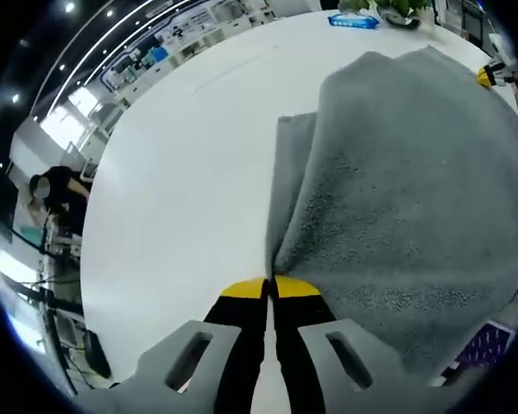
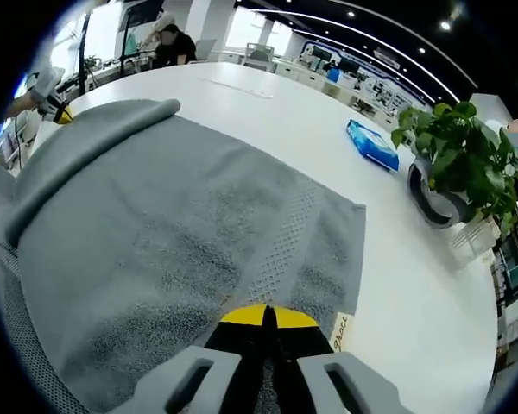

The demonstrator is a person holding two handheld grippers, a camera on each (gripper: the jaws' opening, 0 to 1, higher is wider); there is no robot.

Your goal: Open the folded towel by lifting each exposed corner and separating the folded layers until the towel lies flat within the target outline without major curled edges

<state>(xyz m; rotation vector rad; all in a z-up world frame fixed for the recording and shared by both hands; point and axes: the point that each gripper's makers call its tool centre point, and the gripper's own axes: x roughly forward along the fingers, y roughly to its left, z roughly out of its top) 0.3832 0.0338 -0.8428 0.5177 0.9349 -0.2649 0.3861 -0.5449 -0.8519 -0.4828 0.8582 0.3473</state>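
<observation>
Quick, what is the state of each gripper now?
Left gripper: closed on the grey towel edge.
Right gripper: closed on the same towel's edge.

A small cream label (image 2: 340,331) sewn at the corner of the grey terry towel (image 2: 181,259) bears illegible script.

towel (image 1: 414,198) cut off at right, plant (image 2: 453,155) (pot partly hidden)
</observation>
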